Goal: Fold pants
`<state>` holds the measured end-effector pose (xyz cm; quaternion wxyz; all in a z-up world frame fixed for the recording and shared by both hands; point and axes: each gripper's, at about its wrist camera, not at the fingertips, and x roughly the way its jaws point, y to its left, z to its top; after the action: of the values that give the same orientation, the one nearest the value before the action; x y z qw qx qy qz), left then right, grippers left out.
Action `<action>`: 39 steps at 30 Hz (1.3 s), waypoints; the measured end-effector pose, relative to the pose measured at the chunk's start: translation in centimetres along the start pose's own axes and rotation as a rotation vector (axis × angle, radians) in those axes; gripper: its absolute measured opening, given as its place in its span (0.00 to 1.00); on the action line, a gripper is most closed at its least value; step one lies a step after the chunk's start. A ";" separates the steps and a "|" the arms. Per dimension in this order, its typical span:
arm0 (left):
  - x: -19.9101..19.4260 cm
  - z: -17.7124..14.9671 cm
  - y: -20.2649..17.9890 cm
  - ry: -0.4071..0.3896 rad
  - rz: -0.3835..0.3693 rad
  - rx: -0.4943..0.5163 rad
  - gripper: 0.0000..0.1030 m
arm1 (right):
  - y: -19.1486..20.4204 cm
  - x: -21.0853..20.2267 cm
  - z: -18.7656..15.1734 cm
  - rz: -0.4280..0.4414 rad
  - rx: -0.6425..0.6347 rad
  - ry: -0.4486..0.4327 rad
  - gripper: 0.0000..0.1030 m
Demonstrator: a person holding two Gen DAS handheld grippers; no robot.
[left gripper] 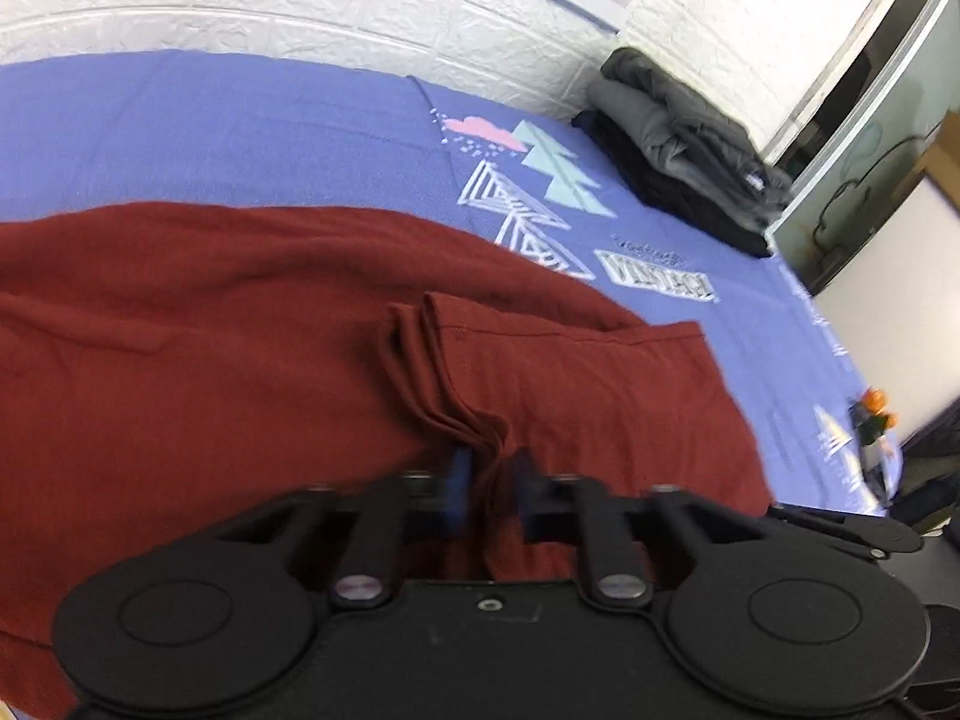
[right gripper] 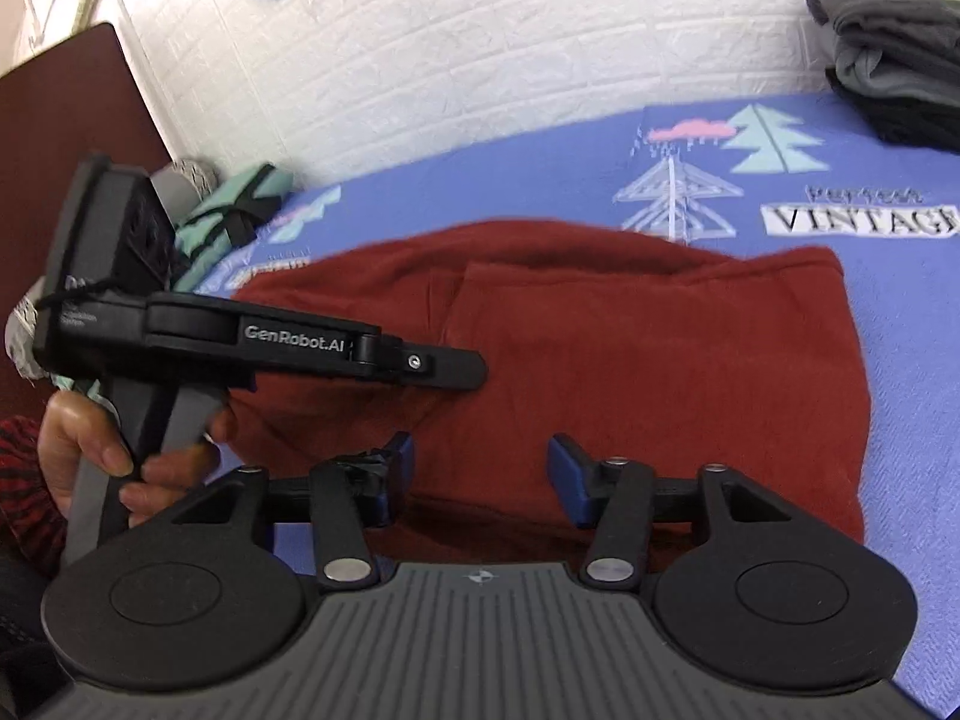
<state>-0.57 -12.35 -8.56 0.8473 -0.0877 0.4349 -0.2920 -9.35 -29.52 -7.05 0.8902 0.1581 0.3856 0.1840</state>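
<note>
Dark red pants (left gripper: 252, 324) lie partly folded on a blue printed bedsheet (left gripper: 240, 120). My left gripper (left gripper: 491, 468) is shut on a bunched fold of the red fabric at its near edge. In the right wrist view the pants (right gripper: 630, 348) lie just ahead of my right gripper (right gripper: 480, 462), which is open and empty above their near edge. The left gripper's body (right gripper: 264, 342), held in a hand, reaches over the pants from the left.
A stack of folded grey and black clothes (left gripper: 690, 144) sits at the far right of the bed, also in the right wrist view (right gripper: 894, 54). A white brick-pattern wall (right gripper: 420, 60) runs behind. A teal bundle (right gripper: 240, 210) lies at the far left. A glass door (left gripper: 870, 138) stands right.
</note>
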 end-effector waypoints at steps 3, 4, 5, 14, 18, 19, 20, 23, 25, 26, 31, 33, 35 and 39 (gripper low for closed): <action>-0.3 -0.1 0.2 -0.017 0.011 -0.006 0.07 | 0.1 0.4 -0.1 0.028 0.002 0.008 0.65; -0.6 -0.1 0.4 -0.026 0.015 -0.013 0.07 | 0.3 0.4 -0.1 0.044 0.000 0.007 0.65; -0.9 -0.1 0.7 -0.033 0.018 -0.021 0.07 | 0.3 0.4 -0.1 0.071 0.003 0.008 0.65; -1.7 -0.4 2.1 -0.030 0.014 -0.069 0.34 | 0.7 -0.1 1.1 0.042 -0.028 -0.028 0.64; -5.7 -1.5 3.6 -0.090 0.026 -0.145 1.00 | 1.0 0.7 1.6 0.037 -0.039 -0.028 0.64; -7.1 -1.9 4.2 -0.118 0.025 -0.179 1.00 | 1.1 1.0 1.8 0.035 -0.040 -0.027 0.64; -8.5 -2.4 5.0 -0.139 0.027 -0.216 1.00 | 1.4 1.4 1.9 0.036 -0.043 -0.022 0.64; -12.8 -3.7 7.4 -0.194 0.074 -0.325 1.00 | 2.0 2.5 2.4 0.063 -0.051 -0.012 0.64; -15.6 -4.8 8.7 -0.238 0.141 -0.388 1.00 | 2.5 3.1 2.6 0.081 -0.056 0.000 0.64; -16.7 -5.4 9.2 -0.258 0.171 -0.408 1.00 | 2.8 3.4 2.6 0.086 -0.061 0.008 0.64; -18.3 -7.7 12.3 -0.283 0.238 -0.517 1.00 | 3.9 4.4 2.7 0.087 -0.058 0.034 0.64; -17.8 -8.2 14.0 -0.303 0.241 -0.578 1.00 | 4.2 4.5 2.6 0.081 -0.055 0.038 0.64; -17.2 -7.9 15.3 -0.331 0.206 -0.606 1.00 | 4.3 4.3 2.6 0.069 -0.058 0.039 0.65; -15.7 -6.6 17.4 -0.380 0.206 -0.597 1.00 | 4.1 4.2 2.5 0.038 -0.036 0.046 0.65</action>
<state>-5.58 11.44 -8.84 0.8750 -0.3394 0.3424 -0.0438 -5.70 -24.35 -6.36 0.8802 0.1449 0.3994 0.2114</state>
